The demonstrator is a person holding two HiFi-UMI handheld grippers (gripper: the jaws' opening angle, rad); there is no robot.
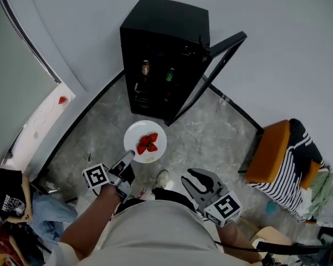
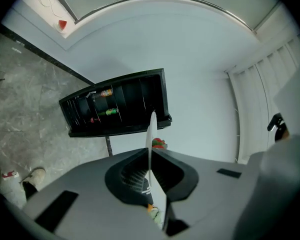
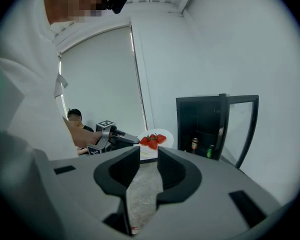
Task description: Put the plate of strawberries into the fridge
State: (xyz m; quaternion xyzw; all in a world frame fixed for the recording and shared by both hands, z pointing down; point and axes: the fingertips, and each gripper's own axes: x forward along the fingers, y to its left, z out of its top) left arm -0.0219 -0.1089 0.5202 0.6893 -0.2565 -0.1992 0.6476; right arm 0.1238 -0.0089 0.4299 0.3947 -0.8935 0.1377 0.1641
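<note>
The left gripper (image 1: pixel 127 158) clamps the plate (image 1: pixel 134 132) by its rim, keeping the strawberries (image 1: pixel 147 142) level in front of the fridge (image 1: pixel 164 49), whose door (image 1: pixel 212 71) stands open for it, while the right gripper (image 1: pixel 199 182) waits empty, jaws apart.

Smooth white plate (image 1: pixel 133 133), faintly glossy. Matt black fridge (image 1: pixel 165 24) with a glass-panelled door (image 1: pixel 227 41). The floor (image 1: pixel 211 143) looks like grey veined stone; the left tool (image 1: pixel 129 156) and right tool (image 1: pixel 195 175) are matt grey plastic.
</note>
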